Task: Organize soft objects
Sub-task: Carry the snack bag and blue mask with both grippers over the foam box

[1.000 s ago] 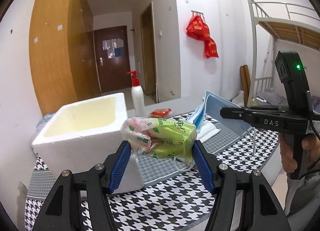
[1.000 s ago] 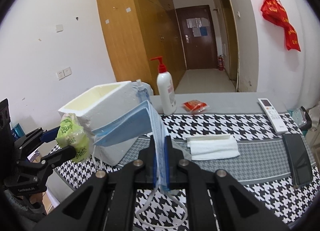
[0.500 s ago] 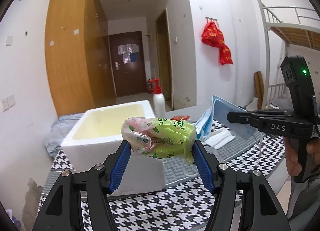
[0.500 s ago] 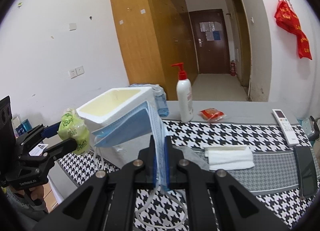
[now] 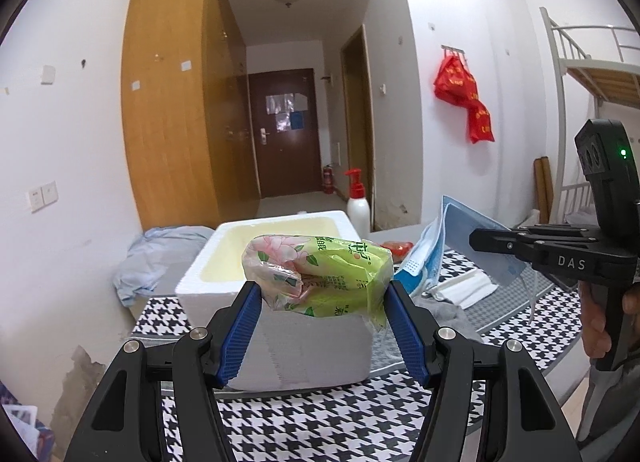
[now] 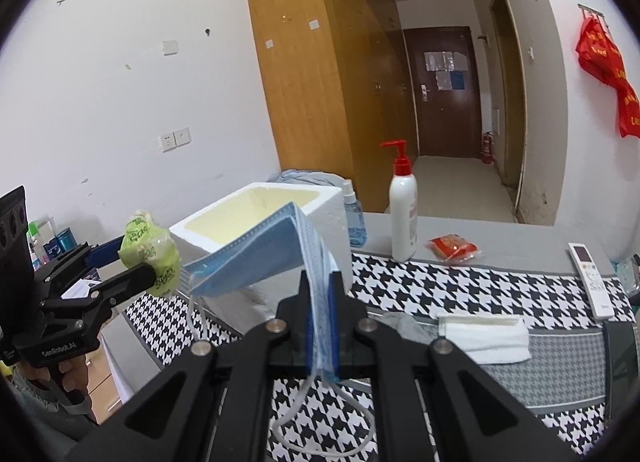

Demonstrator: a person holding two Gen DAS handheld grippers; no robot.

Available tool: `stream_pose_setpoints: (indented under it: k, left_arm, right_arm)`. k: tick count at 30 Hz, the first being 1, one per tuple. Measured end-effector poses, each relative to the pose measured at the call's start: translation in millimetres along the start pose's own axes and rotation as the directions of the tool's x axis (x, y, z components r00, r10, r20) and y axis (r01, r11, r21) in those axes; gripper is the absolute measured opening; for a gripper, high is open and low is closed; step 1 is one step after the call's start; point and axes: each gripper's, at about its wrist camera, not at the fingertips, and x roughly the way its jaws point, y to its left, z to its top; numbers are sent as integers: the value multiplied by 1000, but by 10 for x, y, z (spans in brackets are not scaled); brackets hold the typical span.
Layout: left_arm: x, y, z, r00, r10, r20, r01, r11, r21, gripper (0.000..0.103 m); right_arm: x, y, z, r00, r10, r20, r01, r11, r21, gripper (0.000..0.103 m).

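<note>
My left gripper is shut on a green tissue pack, held in the air just in front of the white foam box. The same pack shows in the right wrist view, left of the box. My right gripper is shut on a stack of blue face masks that fans out toward the box, ear loops dangling below. In the left wrist view the masks hang to the right of the pack. A folded white towel and a grey cloth lie on the table.
A houndstooth table cover spreads under everything. A pump bottle, a small blue spray bottle, a red snack packet, a white remote and a dark phone sit behind and right. A crumpled blue cloth lies left of the box.
Both grippers have risen and tilted up with their loads, so the views now look over the box's open top. The tissue pack now sits in front of the box.
</note>
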Motion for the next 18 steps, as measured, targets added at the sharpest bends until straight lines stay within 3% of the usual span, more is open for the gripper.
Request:
stream_pose_setpoints:
  k: [18]
  left_arm:
    - [3, 232, 113, 999, 39, 20, -38, 999, -32, 65]
  right_arm:
    - [78, 221, 209, 1000, 11, 16, -10, 1000, -26, 9]
